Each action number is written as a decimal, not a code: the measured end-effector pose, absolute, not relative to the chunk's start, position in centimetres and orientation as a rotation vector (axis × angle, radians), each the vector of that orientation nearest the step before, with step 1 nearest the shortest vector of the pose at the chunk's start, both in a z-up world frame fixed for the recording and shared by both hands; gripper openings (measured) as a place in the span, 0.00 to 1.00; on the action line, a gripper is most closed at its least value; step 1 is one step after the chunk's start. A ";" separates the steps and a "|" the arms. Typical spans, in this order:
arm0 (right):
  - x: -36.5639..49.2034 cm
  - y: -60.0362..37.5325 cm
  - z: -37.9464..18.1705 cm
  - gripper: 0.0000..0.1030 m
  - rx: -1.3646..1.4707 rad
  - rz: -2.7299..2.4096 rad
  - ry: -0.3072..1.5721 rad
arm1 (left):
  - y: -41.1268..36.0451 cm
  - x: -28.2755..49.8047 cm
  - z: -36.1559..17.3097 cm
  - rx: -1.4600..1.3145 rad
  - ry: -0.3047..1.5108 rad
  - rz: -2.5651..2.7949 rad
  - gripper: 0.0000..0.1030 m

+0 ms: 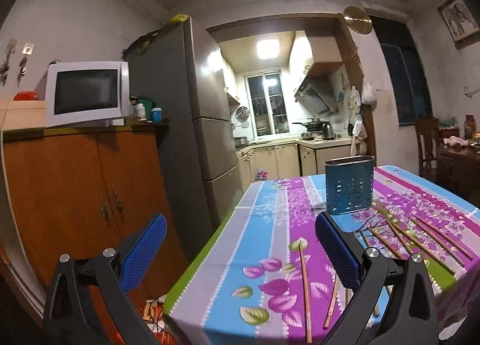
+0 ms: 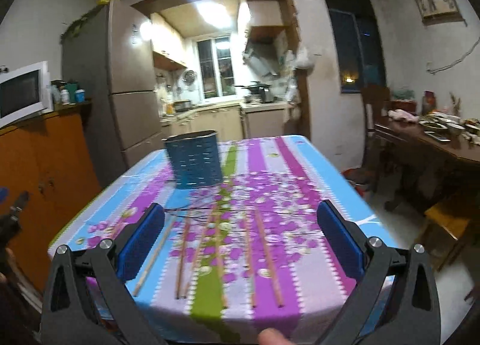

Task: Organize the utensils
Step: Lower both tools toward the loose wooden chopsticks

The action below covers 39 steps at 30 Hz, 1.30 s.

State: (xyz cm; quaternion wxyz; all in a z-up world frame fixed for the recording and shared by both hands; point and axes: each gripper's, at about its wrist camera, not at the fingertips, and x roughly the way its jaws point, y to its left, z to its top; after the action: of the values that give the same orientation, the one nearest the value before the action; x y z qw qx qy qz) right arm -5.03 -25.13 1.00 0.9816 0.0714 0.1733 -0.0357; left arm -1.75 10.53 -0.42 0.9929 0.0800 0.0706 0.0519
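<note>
Room: dim dining space opening onto a lit kitchen; I see a tall grey fridge [image 1: 192, 111], a white microwave [image 1: 87, 93] on an orange wooden cabinet [image 1: 84, 192], and a dark wooden side table [image 2: 426, 147] along the right wall.
Table: a glossy tablecloth [image 2: 300, 183] in blue, purple, grey and green stripes with printed leaves and blossoms covers it.
Holder: a blue oval metal utensil holder [image 2: 195, 162] with rows of small slots stands upright toward the far edge of the table, left of the middle from my right camera.
Chopsticks: thin, straight wooden chopsticks [image 2: 268, 258] lie flat and spread apart near the front edge of the table, mostly pointing away from me; more chopsticks [image 1: 306, 288] show in the left view, near the front left corner.
Left gripper [image 1: 240, 249]: fingers wide apart, nothing between the textured blue pads [image 1: 144, 252]; it hangs over the table's left edge, one finger off the table, the other above the cloth.
Right gripper [image 2: 240, 240]: also spread wide and empty, above the front edge with the chopsticks lying between its fingers in view; this picture is slightly blurred.
Person: a fingertip [image 2: 273, 336] shows at the bottom of the right view.
</note>
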 end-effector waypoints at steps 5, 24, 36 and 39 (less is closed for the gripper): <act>-5.2 -26.8 0.5 0.95 0.084 -0.164 0.339 | 9.0 -1.1 -2.2 0.290 0.206 -0.004 0.96; -4.7 -25.8 -4.8 0.95 -0.009 -0.100 0.512 | 6.5 0.4 -13.0 0.260 0.573 -0.246 0.62; -4.9 -23.8 -5.2 0.91 -0.076 -0.045 0.518 | 5.6 2.4 -12.0 0.334 0.539 -0.336 0.30; -4.6 -24.0 -5.4 0.86 -0.056 -0.032 0.535 | 5.8 3.0 -12.2 0.351 0.566 -0.355 0.22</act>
State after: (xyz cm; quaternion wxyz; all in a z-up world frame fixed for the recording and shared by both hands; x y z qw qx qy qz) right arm -4.65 -24.00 -5.37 0.9639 -0.0275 0.2643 -0.0157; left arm 3.05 5.78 -12.25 0.9296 0.1715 0.2761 -0.1735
